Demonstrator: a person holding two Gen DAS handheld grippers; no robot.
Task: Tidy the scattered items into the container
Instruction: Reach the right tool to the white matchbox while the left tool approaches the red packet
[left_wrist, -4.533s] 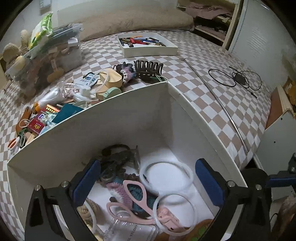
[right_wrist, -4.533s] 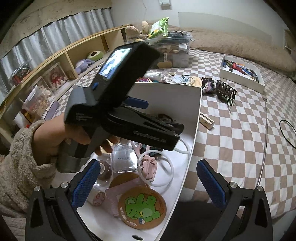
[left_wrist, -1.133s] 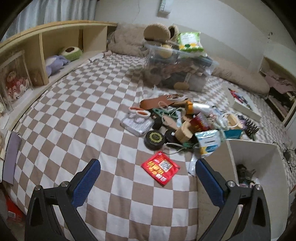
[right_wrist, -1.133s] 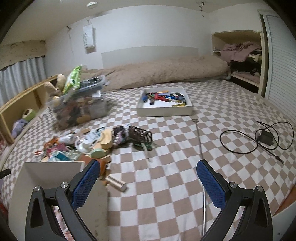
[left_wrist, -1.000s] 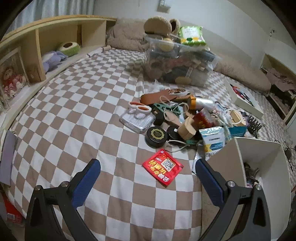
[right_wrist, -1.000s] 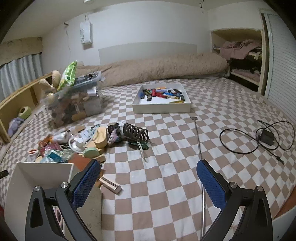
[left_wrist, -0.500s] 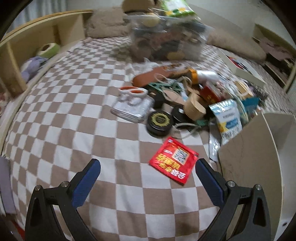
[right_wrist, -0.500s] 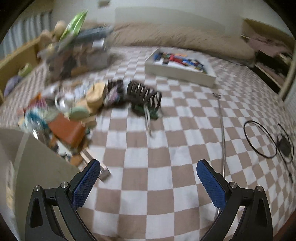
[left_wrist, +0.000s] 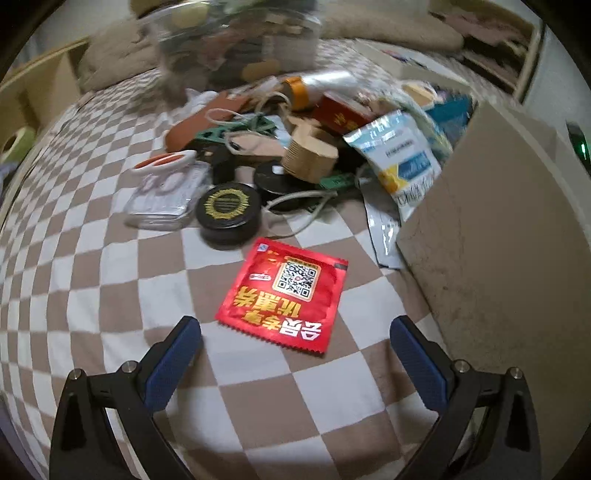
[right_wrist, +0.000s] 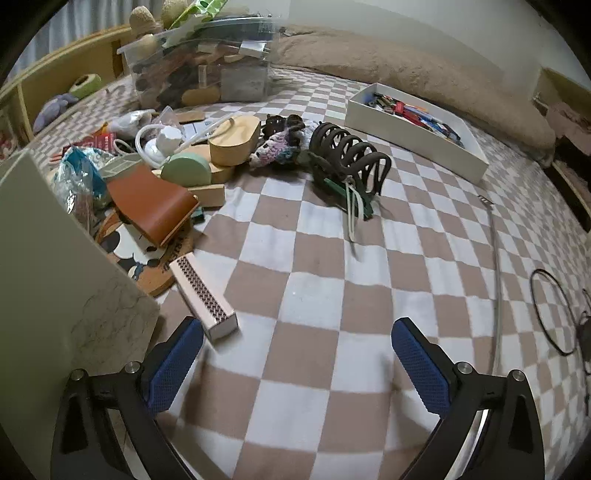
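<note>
1. Moved out of the white container (left_wrist: 491, 236) and down toward the bed (left_wrist: 92, 280), both of them, since the earlier frames.
2. Left hand-held gripper (left_wrist: 295, 360): released, empty, jaws spread either side of the red sachet (left_wrist: 284, 295) lying flat at 12 o'clock, probably lined up for the next pick.
3. Container wall close at 2 o'clock, kept near for a short carry.
4. Right hand-held gripper (right_wrist: 297, 360): released, empty, low over bare checks; pink comb-like strip (right_wrist: 203, 297) at 10 o'clock beside its left pad.
5. Remaining clutter heaped at 12 o'clock: black round tin (left_wrist: 228, 208), brown wallet (right_wrist: 153, 205), dark claw clip (right_wrist: 349, 168).
</note>
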